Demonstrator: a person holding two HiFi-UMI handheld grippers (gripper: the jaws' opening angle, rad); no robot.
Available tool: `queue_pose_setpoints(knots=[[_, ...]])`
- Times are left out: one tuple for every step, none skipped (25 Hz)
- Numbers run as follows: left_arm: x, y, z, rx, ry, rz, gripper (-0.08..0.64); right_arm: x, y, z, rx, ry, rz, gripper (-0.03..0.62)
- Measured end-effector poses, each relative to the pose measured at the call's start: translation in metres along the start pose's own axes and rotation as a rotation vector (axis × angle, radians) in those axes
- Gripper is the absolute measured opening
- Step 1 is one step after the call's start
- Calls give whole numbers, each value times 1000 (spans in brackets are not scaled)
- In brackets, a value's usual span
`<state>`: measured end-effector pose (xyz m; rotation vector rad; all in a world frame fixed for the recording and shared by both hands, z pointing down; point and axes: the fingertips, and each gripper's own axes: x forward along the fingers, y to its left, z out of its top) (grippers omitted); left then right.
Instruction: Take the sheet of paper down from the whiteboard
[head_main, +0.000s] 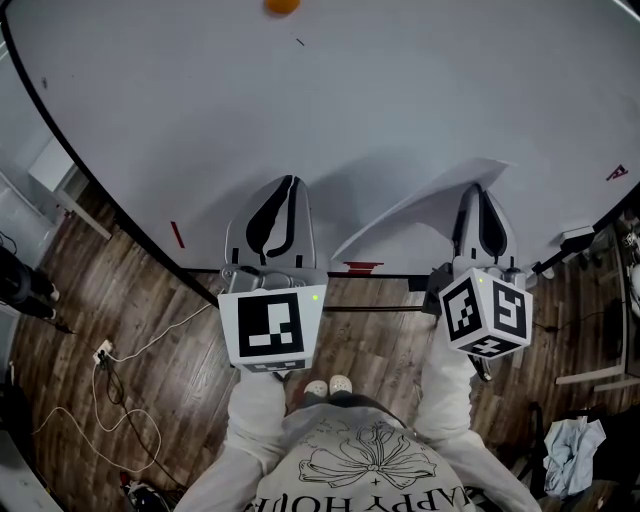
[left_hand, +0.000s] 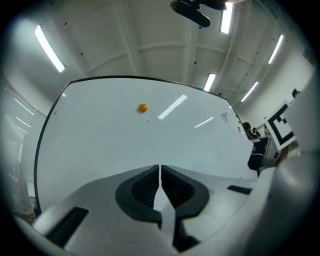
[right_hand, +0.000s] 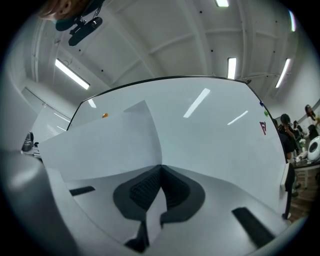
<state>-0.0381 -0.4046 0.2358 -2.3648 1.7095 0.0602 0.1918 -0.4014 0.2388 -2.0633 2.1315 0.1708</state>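
Printed sweatshirt (head_main: 350, 465) nearest, at 6 o'clock. Left gripper (head_main: 290, 185) toward 9 o'clock: jaws closed to a slit, nothing between, pointing roughly level at the whiteboard (head_main: 250, 110). Right gripper (head_main: 477, 190) at 3 o'clock: clamped on the edge of the sheet of paper (head_main: 415, 215), same near-level pose. Sheet bowed, fanning toward 9 o'clock from the right jaws, apparently off the board already. Orange magnet (head_main: 282, 5) alone at 12 o'clock. Best now: keep pinch firm, draw straight back, avoid creasing; left free to steady the loose corner.
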Motion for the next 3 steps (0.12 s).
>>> queue_pose_setpoints(knots=[[1, 0, -1, 0, 2, 0, 17, 1, 1, 0, 0, 1, 1, 2], [2, 0, -2, 0, 4, 0, 17, 2, 1, -1, 1, 2, 1, 2], [2, 1, -2, 1, 6, 0, 17, 2, 2, -2, 1, 3, 2, 2]])
